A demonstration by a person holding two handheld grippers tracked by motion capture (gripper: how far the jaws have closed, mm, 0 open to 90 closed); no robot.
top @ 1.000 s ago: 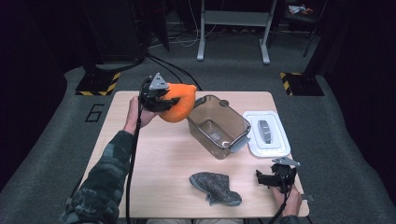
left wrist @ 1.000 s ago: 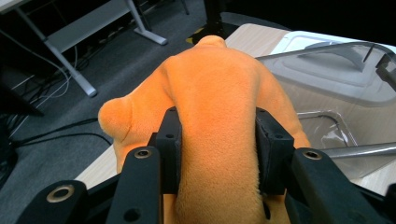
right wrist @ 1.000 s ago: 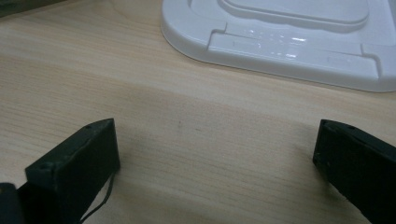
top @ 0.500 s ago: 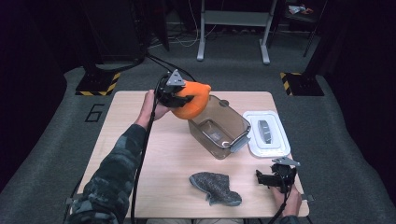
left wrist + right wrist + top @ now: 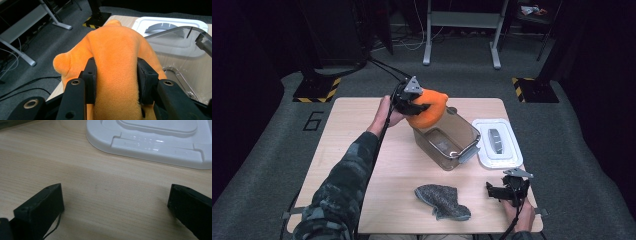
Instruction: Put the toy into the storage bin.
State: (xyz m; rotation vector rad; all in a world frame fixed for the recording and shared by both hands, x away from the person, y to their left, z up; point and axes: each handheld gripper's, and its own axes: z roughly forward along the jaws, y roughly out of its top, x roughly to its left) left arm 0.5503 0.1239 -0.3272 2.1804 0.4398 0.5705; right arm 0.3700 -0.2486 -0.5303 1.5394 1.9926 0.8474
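The orange plush toy is held in the air at the far left corner of the clear plastic container, its bulk overhanging that corner's rim rather than lying inside. It is clamped across its middle by the left gripper, whose two black jaws are seen in the left gripper view pressed into the soft fabric on either side, with the toy bulging out ahead of them. In that view the container's transparent wall and rim are seen just beyond and below the toy, and the white lid further off.

The work is judged to be roughly at its midpoint: the toy has been picked up and brought to the container, but it has not been lowered in or let go. What is left appears to be the carrying of the toy over the opening, its release, and probably the fitting of the lid, which lies flat on the table just beside the container's right side.

A grey cloth item lies untouched near the front edge of the table, well apart from the container. The right gripper is rested low at the front right corner, near the lid; its jaws are spread wide with nothing between them, bare wood being seen in the gap
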